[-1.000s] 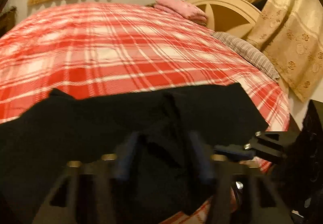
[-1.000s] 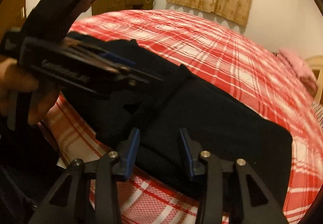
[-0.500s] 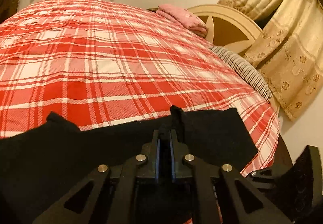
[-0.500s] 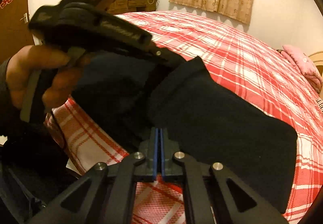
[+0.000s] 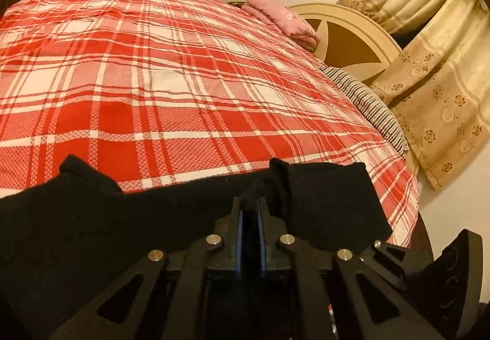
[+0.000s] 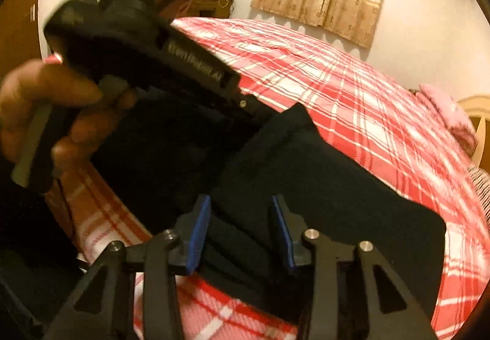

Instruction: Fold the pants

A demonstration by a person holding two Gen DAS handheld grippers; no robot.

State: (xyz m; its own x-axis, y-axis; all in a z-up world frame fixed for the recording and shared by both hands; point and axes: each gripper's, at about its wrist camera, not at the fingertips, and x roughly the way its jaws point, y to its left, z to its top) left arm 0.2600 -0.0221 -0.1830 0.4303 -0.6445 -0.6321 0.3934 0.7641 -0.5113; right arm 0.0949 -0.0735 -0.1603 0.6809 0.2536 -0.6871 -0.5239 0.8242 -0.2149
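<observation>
A red plaid bed (image 5: 190,88) fills the curtained room; black pants (image 6: 321,187) lie along its near edge. Left tongs (image 5: 248,217) pinch the pants; right tongs (image 6: 242,229), just opening, straddle them. A pink cloth (image 5: 281,20) lies by the headboard (image 5: 352,33).

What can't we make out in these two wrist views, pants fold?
- Left wrist: near part of the black pants is hidden behind the left gripper, shut on a pinch of the cloth.
- Right wrist: the person's hand is motion-blurred.
- Right wrist: right gripper jaws just opened; the pants are too dark for folds.
</observation>
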